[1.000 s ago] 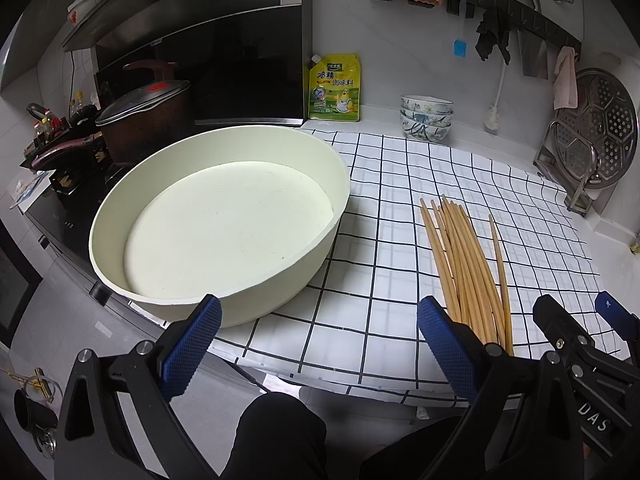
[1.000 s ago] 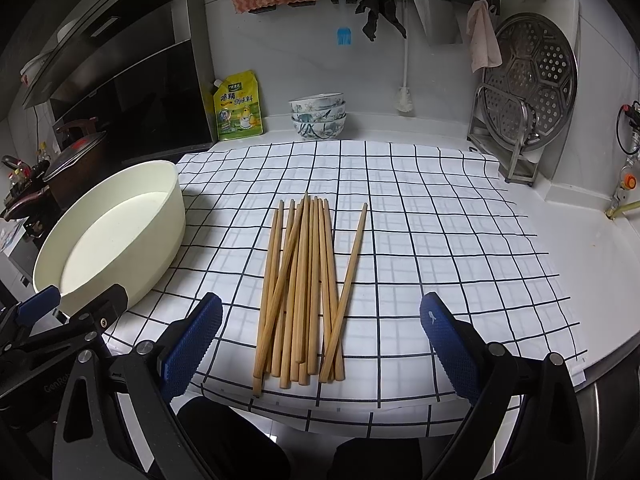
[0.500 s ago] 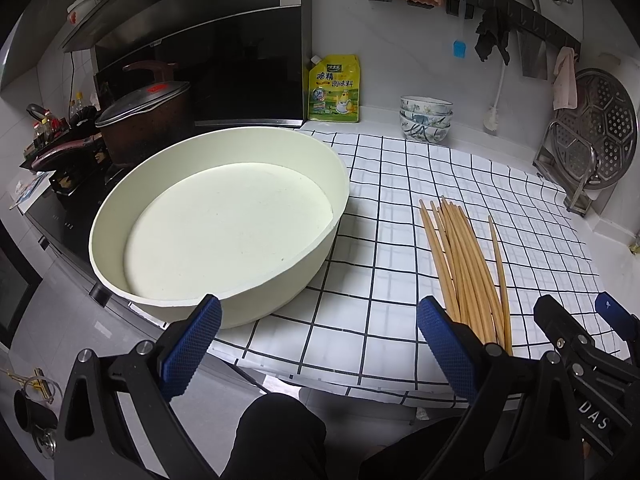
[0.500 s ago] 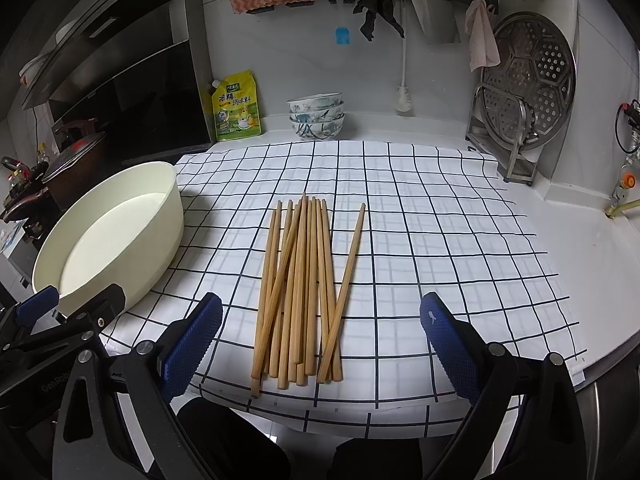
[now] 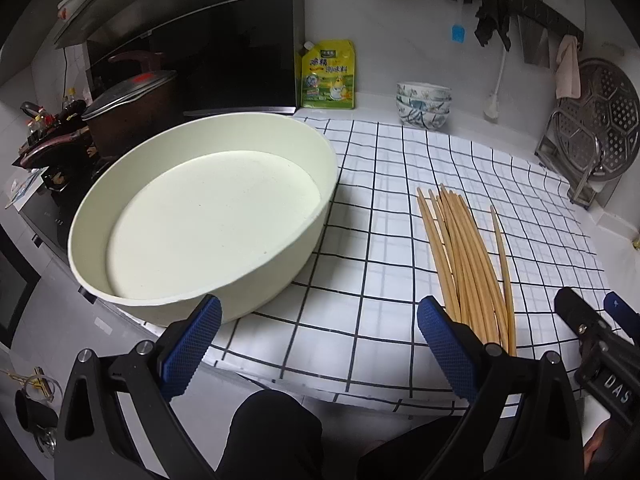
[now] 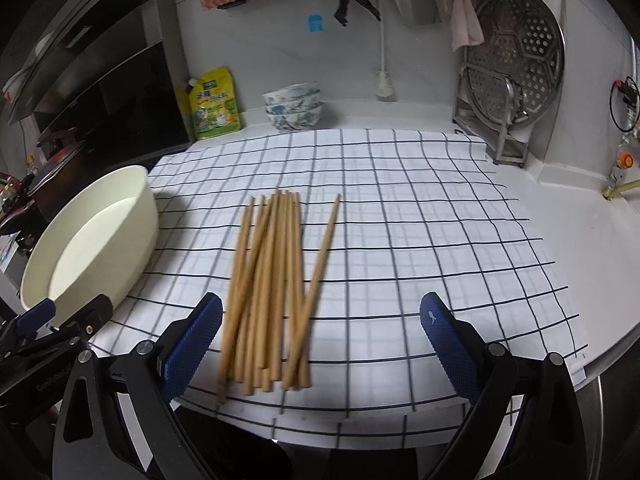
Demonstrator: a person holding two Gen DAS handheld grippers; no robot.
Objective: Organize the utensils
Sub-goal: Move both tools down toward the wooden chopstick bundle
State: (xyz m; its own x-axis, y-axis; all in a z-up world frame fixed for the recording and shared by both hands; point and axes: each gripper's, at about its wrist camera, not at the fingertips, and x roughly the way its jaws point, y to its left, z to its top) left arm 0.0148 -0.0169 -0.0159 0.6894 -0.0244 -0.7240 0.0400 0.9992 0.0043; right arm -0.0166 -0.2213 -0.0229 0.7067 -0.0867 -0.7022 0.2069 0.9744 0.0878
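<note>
Several wooden chopsticks (image 6: 276,280) lie in a loose bundle on the black-and-white checked cloth (image 6: 420,220); they also show in the left wrist view (image 5: 464,256). A wide cream basin (image 5: 200,216), empty, stands at the cloth's left edge and shows in the right wrist view (image 6: 92,240). My left gripper (image 5: 318,344) is open and empty, hovering at the counter's front edge just in front of the basin. My right gripper (image 6: 320,344) is open and empty, low over the near ends of the chopsticks.
Stacked patterned bowls (image 6: 294,108) and a yellow-green refill pouch (image 6: 212,104) stand at the back wall. A steel steamer rack (image 6: 512,76) stands at the back right. A lidded dark pot (image 5: 128,116) sits on the stove at left.
My right gripper has moved forward and down toward the chopsticks, whose near ends now lie between its fingers. My left gripper has barely moved.
</note>
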